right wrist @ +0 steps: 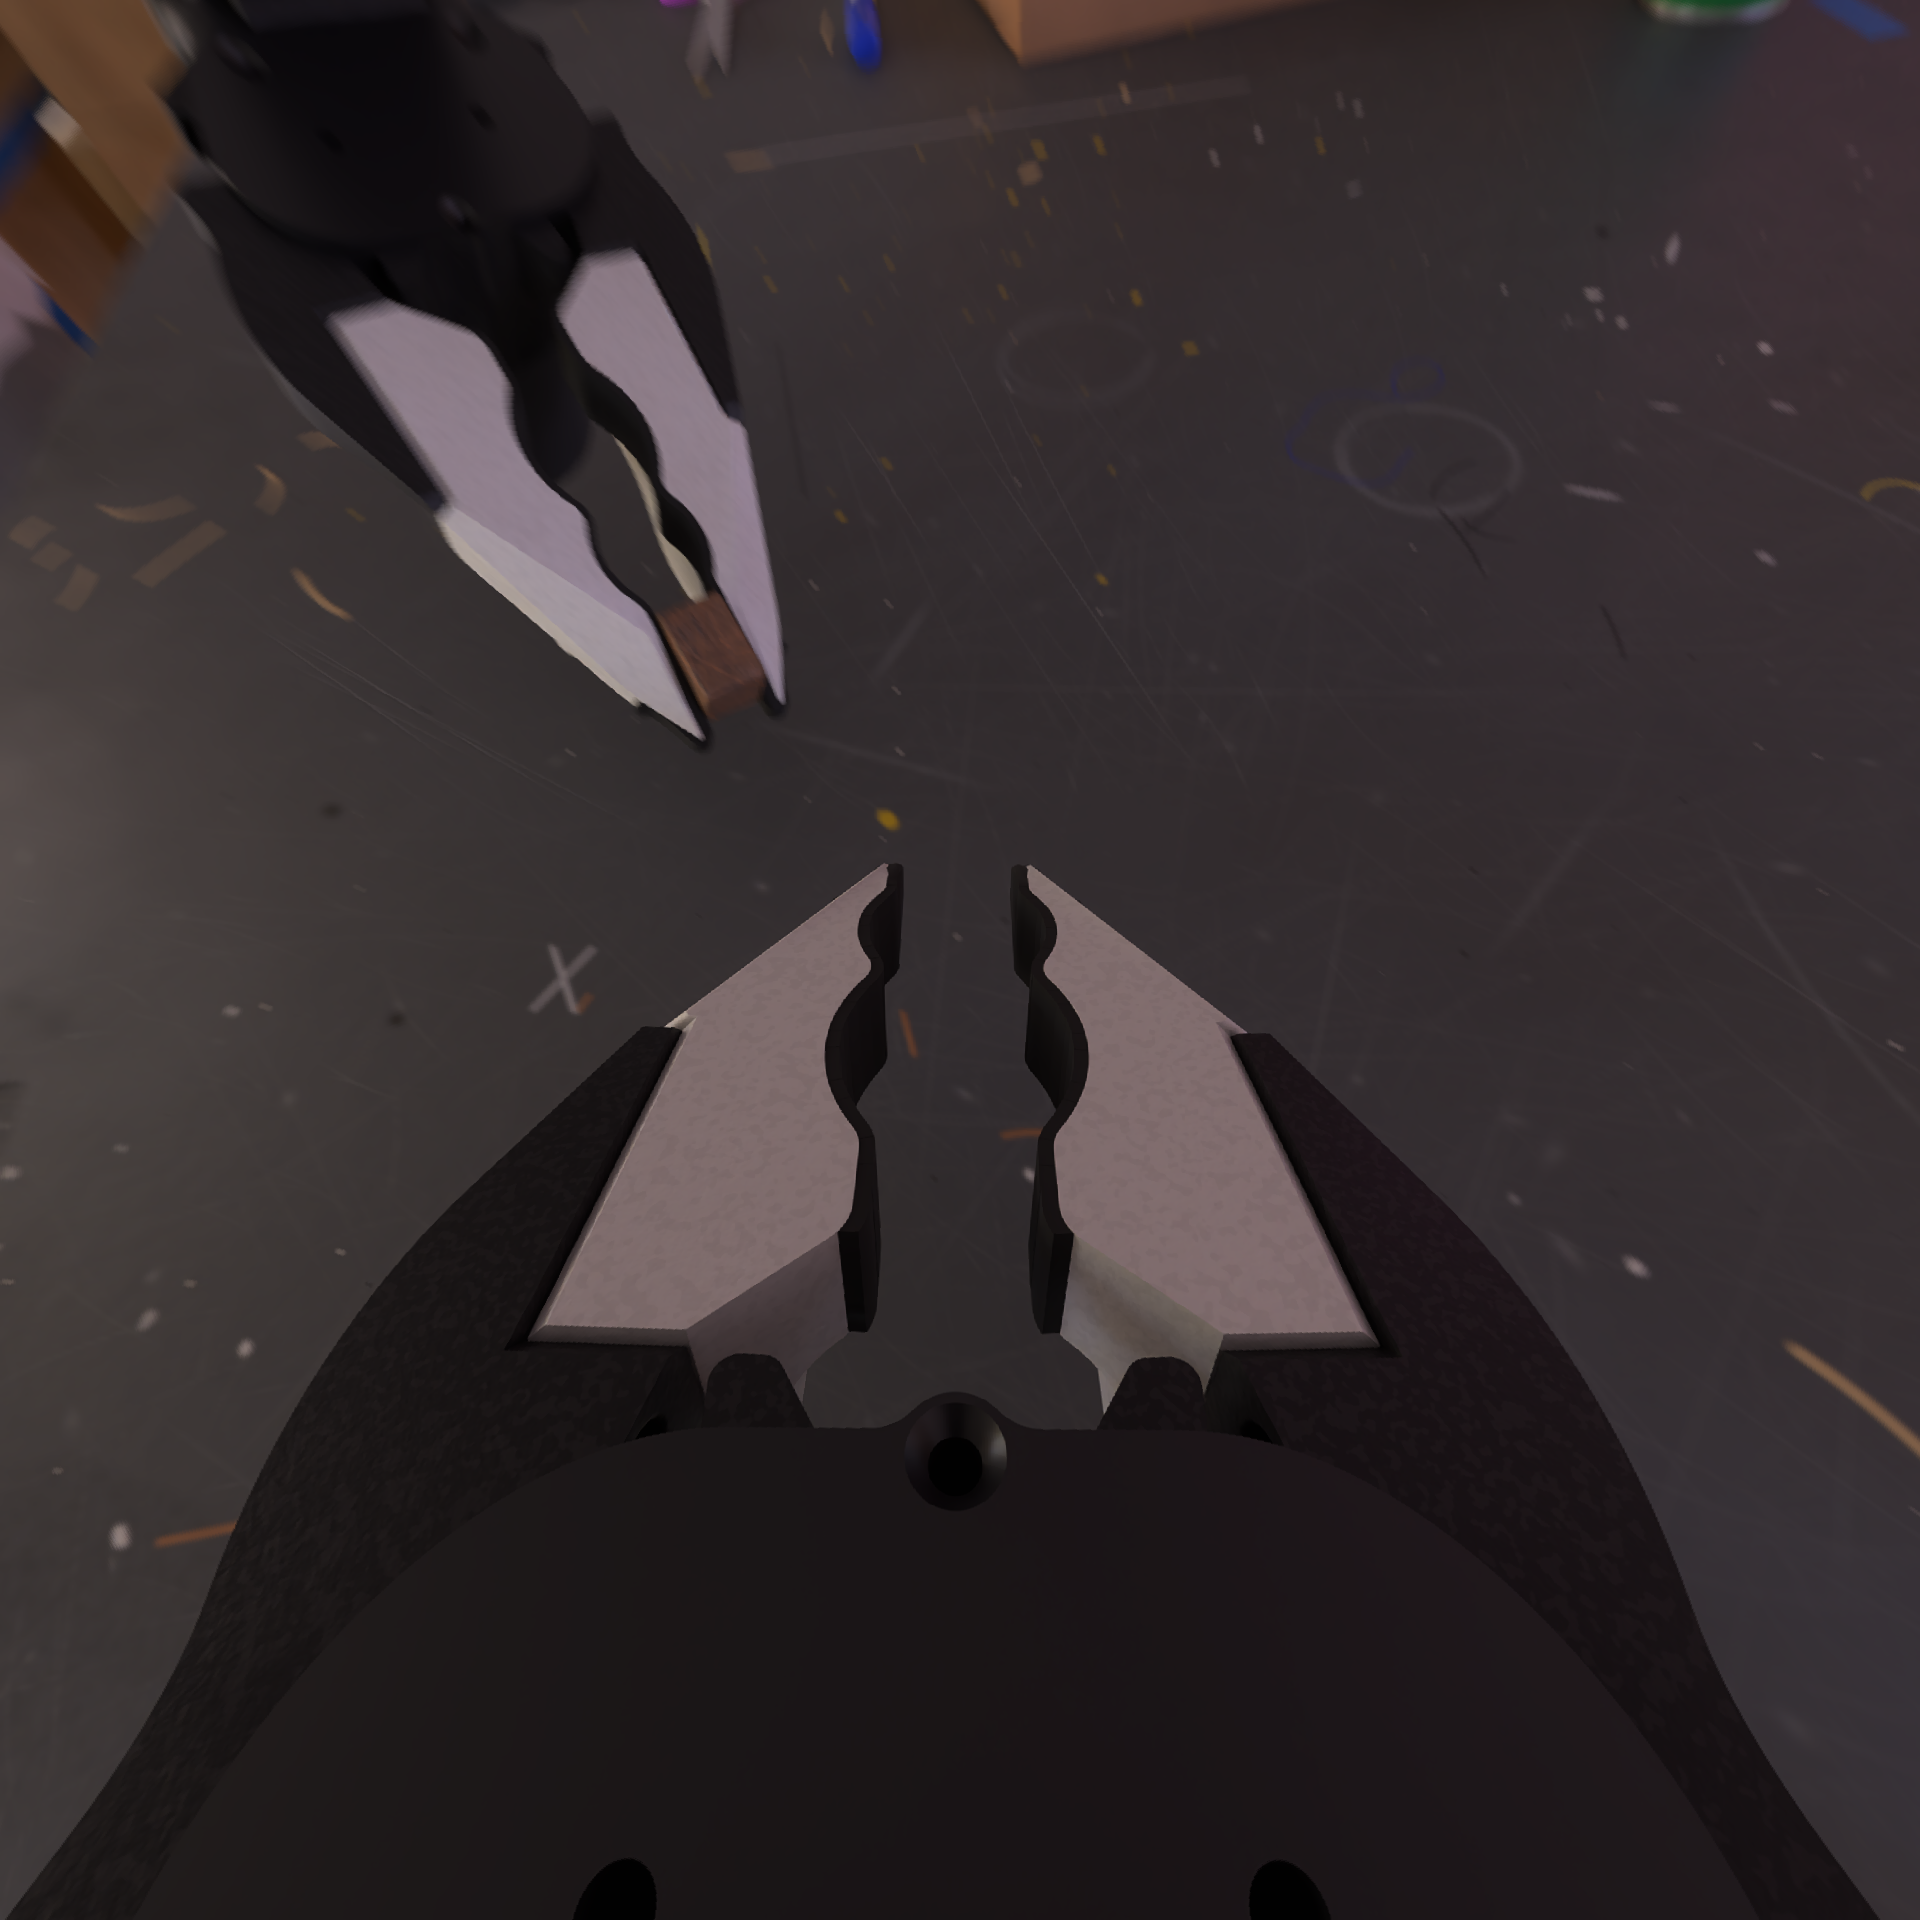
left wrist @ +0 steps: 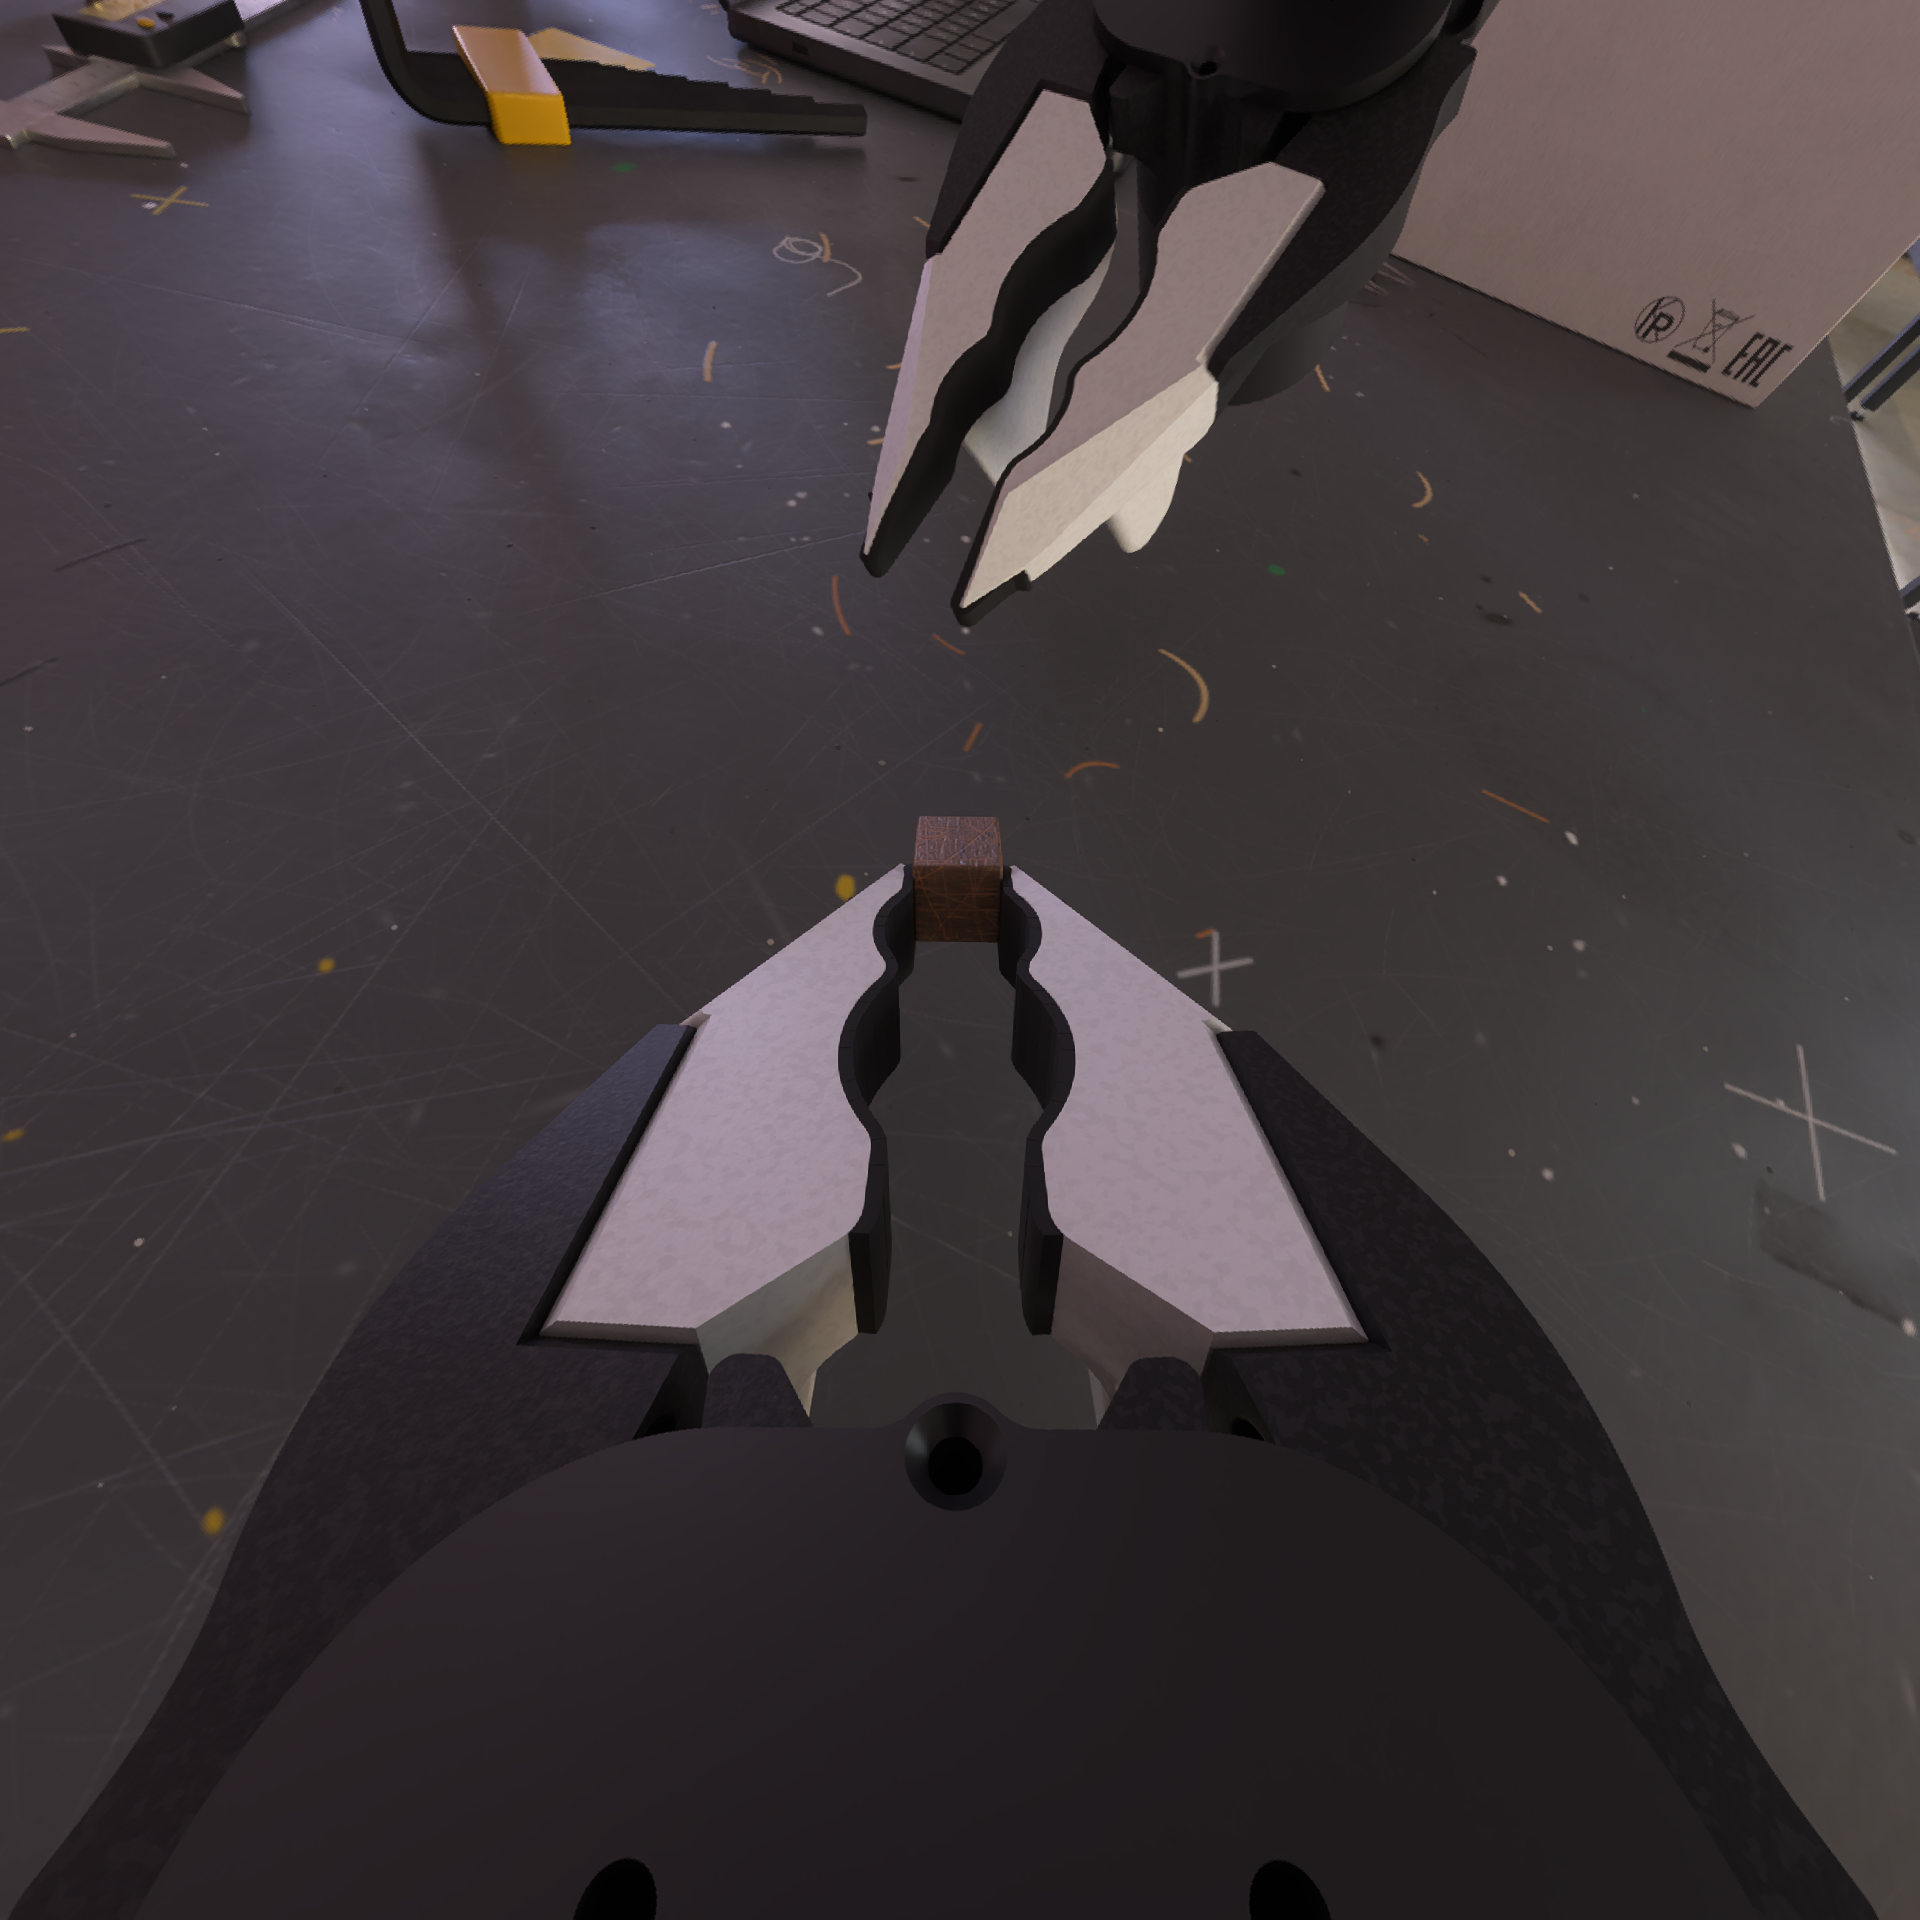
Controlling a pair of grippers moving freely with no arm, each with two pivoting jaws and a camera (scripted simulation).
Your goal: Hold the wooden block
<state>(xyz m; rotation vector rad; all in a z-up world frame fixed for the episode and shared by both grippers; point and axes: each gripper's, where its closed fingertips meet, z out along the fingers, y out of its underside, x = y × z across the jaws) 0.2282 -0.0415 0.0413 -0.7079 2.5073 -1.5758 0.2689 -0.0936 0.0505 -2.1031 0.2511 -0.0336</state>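
A small brown wooden block (left wrist: 957,881) sits pinched between the tips of my left gripper (left wrist: 957,896), above the dark scratched table (left wrist: 416,727). In the right wrist view the same block (right wrist: 715,657) shows between the left gripper's tips (right wrist: 740,717) at upper left, slightly blurred. My right gripper (right wrist: 956,871) is open and empty, its jaws a small gap apart, a short way from the block. In the left wrist view the right gripper (left wrist: 920,592) hangs beyond the block, tips pointing down towards it.
A white cardboard box (left wrist: 1662,187) stands at the far right, a laptop (left wrist: 883,42) at the back. A black and yellow clamp (left wrist: 540,99) and a metal caliper (left wrist: 94,104) lie far left. A brown box (right wrist: 1091,21) and wooden pieces (right wrist: 73,156) border the right wrist view.
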